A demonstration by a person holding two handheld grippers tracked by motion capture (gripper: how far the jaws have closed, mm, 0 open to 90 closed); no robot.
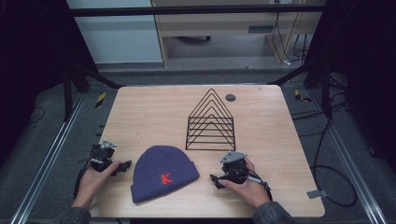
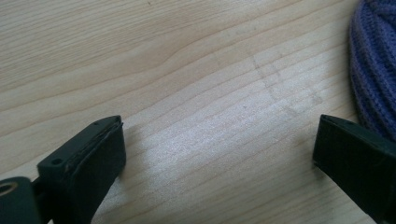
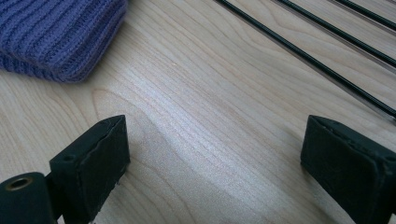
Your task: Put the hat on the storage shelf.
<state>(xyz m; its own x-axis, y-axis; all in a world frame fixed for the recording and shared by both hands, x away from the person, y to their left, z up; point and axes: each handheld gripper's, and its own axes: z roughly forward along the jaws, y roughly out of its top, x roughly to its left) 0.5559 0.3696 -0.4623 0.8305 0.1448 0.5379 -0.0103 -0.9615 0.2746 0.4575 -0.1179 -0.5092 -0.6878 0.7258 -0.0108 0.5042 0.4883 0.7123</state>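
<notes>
A purple knit beanie (image 1: 162, 172) with a red letter K lies flat near the table's front edge, between my two grippers. My left gripper (image 1: 122, 168) rests on the wood just left of the beanie, open, with bare table between its jaws; the beanie's ribbed edge (image 2: 373, 70) shows beside its right jaw. My right gripper (image 1: 215, 181) sits to the right of the beanie, also open over bare wood. In the right gripper view (image 3: 215, 154) the beanie's cuff (image 3: 56, 32) lies at the upper left.
A black wire rack (image 1: 211, 123) of nested triangular frames stands behind the beanie; its rods (image 3: 308, 56) cross the right gripper view. A small dark disc (image 1: 230, 97) sits in the wooden table (image 1: 140, 112) near its far edge. Cables trail over the floor at the right.
</notes>
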